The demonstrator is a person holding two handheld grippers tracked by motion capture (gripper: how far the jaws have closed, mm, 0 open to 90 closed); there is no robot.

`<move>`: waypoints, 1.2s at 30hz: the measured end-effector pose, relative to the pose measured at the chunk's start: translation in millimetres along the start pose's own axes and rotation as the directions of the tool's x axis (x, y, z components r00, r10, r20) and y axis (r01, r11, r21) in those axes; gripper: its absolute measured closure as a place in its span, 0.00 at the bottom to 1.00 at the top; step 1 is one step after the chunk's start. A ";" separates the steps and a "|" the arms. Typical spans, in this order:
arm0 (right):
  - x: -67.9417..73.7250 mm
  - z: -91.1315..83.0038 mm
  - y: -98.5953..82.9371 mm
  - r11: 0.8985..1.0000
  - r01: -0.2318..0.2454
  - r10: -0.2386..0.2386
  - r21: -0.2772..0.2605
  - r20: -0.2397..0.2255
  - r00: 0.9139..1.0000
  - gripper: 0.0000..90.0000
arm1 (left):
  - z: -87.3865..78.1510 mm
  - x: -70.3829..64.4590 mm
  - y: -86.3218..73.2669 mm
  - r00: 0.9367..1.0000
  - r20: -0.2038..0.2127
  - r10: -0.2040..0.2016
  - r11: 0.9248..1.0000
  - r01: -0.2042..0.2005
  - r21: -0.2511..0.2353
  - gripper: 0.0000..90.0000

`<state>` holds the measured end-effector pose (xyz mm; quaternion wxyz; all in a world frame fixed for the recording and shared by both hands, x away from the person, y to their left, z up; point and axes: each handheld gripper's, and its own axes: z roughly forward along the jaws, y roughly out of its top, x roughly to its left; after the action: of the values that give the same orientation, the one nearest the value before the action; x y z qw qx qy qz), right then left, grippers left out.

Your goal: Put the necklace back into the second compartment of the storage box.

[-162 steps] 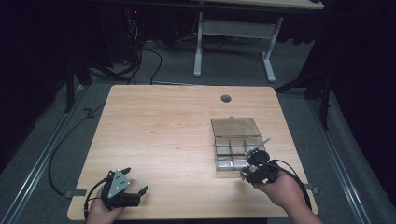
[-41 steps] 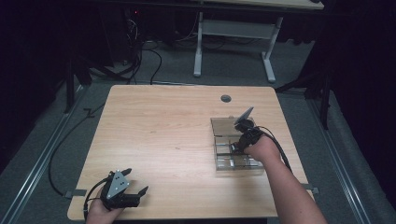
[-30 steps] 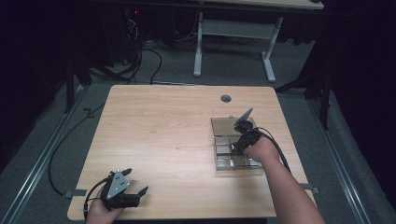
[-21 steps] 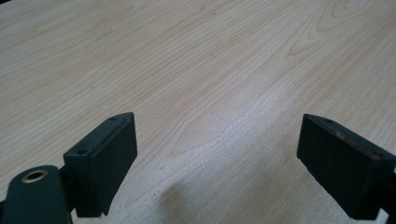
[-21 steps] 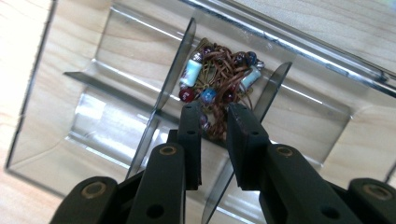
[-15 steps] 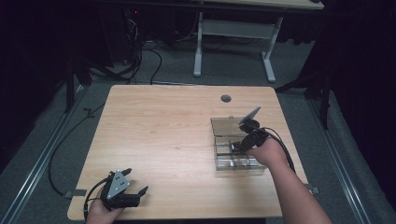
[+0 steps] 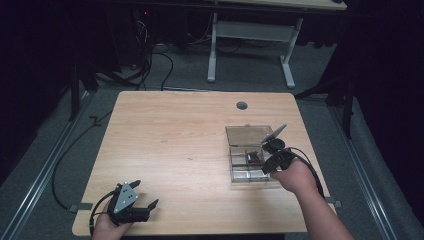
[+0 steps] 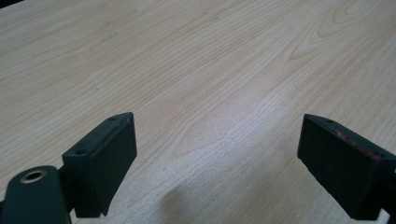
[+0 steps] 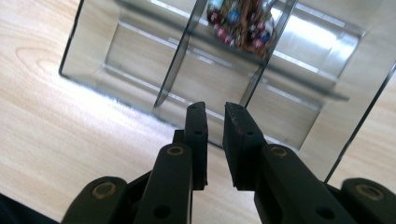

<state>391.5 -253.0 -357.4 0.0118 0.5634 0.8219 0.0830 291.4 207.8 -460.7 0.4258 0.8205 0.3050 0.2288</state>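
While the left gripper [image 7: 142,200] gapes, right gripper [image 9: 215,122] jaws near-clenched over the clear box [image 7: 239,136].

The high view looks forward and down on the whole table [image 7: 175,135]. Each gripper view rides close above the wood; the right one shares the clear compartment box [image 9: 196,60] with the high view.

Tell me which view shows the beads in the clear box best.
The right gripper view: the coloured beads sit close, in a far compartment of the clear box. The high view shows them as a small dark patch. The left gripper view shows bare tabletop.
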 end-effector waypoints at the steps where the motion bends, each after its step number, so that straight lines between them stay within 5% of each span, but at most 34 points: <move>1: 0.0 0.0 0.0 1.000 0.000 0.000 0.000 0.000 1.000 0.89 | -0.1 0.1 0.1 1.000 0.001 0.000 1.000 0.000 0.001 0.14; 14: 13.3 13.8 -31.9 1.000 0.007 -0.007 0.016 -0.012 1.000 0.86 | -0.2 -0.1 0.0 1.000 -0.004 0.002 1.000 -0.002 0.002 0.13; 24: 8.8 27.9 -46.6 1.000 -0.026 0.026 0.003 -0.011 1.000 0.81 | -0.1 -0.7 0.1 1.000 -0.009 0.006 1.000 -0.006 0.003 0.13; 36: 4.4 26.8 -69.2 0.986 -0.046 0.037 -0.158 -0.057 0.998 0.72 | 0.1 0.3 0.2 1.000 -0.008 -0.003 1.000 0.003 0.005 0.13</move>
<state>329.0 -270.0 -393.9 0.0329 0.5752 0.8008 0.1637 291.8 207.9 -460.6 0.4229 0.8202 0.3084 0.2307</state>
